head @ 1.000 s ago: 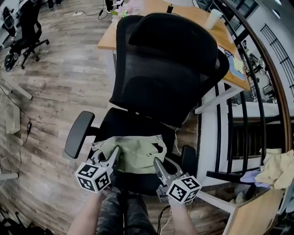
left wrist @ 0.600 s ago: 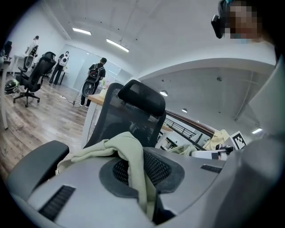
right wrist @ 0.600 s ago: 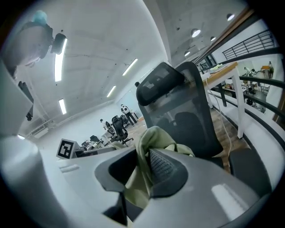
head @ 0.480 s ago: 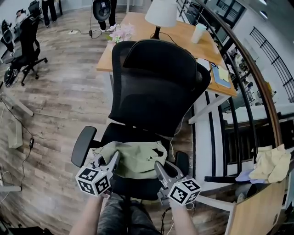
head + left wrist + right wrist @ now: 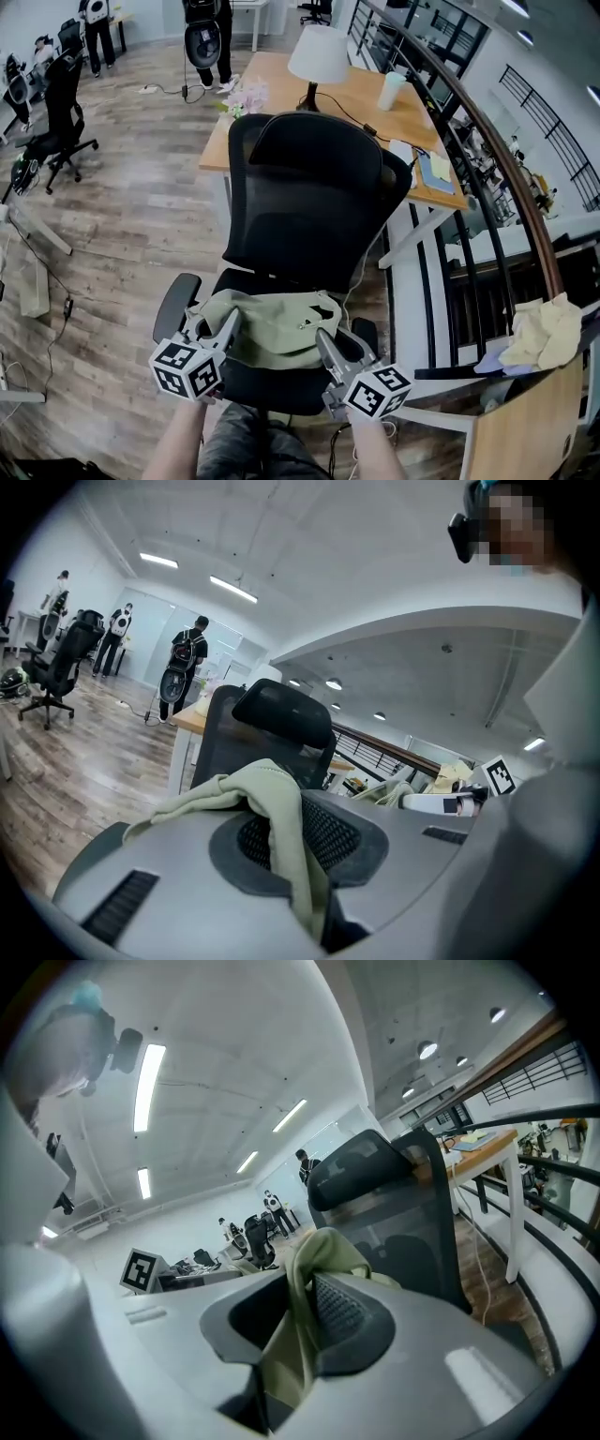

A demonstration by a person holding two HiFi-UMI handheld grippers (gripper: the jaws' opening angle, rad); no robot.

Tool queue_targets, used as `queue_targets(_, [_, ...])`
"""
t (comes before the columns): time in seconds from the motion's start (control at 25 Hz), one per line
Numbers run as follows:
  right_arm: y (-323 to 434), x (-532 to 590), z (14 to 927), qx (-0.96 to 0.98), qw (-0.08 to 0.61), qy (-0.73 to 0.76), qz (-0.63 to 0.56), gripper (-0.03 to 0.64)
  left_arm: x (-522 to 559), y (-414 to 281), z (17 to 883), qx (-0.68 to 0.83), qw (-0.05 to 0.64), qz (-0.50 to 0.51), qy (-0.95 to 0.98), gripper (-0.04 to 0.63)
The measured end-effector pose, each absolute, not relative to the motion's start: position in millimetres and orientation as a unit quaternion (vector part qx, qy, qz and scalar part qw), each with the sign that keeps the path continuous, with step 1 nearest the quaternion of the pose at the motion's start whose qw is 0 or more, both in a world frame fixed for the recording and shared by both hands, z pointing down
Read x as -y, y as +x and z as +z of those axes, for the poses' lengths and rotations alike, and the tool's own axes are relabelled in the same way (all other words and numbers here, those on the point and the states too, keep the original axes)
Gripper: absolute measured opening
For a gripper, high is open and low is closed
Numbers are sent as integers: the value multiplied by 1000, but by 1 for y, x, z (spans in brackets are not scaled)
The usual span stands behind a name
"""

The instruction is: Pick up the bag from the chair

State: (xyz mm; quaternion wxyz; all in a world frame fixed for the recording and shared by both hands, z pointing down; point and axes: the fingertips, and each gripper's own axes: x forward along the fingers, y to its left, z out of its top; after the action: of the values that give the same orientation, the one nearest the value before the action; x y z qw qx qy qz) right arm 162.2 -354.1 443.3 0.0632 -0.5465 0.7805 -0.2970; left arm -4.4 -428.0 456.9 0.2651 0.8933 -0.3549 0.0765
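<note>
Wood-plank flooring [image 5: 122, 216] runs across an open office. At the far left stands a black swivel chair [image 5: 56, 103], and two people [image 5: 204, 37] stand near the top edge, well away from the work.

Low in the head view, the left gripper [image 5: 217, 325] reaches forward from the person's left hand, marker cube nearest the camera. Its own view shows the jaws nearly together, pinching a fold of pale green fabric that drapes over the lower pad.

That fabric belongs to the bag [image 5: 272, 323], an olive-green cloth sack stretched between the two grippers over the seat [image 5: 272, 386] of a black mesh office chair [image 5: 309, 206]. The bag lies between the chair's armrests, in front of the tall backrest and headrest. Whether its underside touches the seat cannot be told.

At the bag's right edge, the right gripper [image 5: 336, 345] holds the other side. Its view shows a thicker bunch of the same green cloth squeezed between the ribbed pads, the jaws set a little wider than the left pair.

Behind the chair stands a wooden desk [image 5: 352, 84] carrying pink flowers [image 5: 242, 96], a white-shaded lamp [image 5: 319, 54], a cup [image 5: 392, 91] and a book [image 5: 436, 169]. Right of it a black railing [image 5: 514, 183] with a wooden handrail curves down the frame, and a yellow cloth [image 5: 544, 333] lies crumpled near its lower end.
</note>
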Motion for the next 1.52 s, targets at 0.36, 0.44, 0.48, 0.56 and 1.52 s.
queue_targets(0.36, [165,355,401,-779,100,-554,-276,89,429,-5,413,352,241,63,902,26])
queue_targets(0.44, [166,355,392,-779,106,-555,-270,89,429,-4,403,350,236,58,905,25])
queue_targets(0.48, [166,355,387,-780,108,-556,-266,89,429,-3,398,350,232,56,906,25])
queue_targets(0.56, [167,356,378,-781,114,-557,-260,87,430,-2,388,349,223,55,909,25])
queue_targets(1.52, [182,363,263,-778,158,-586,-160,87,445,4,274,335,153,1,930,25])
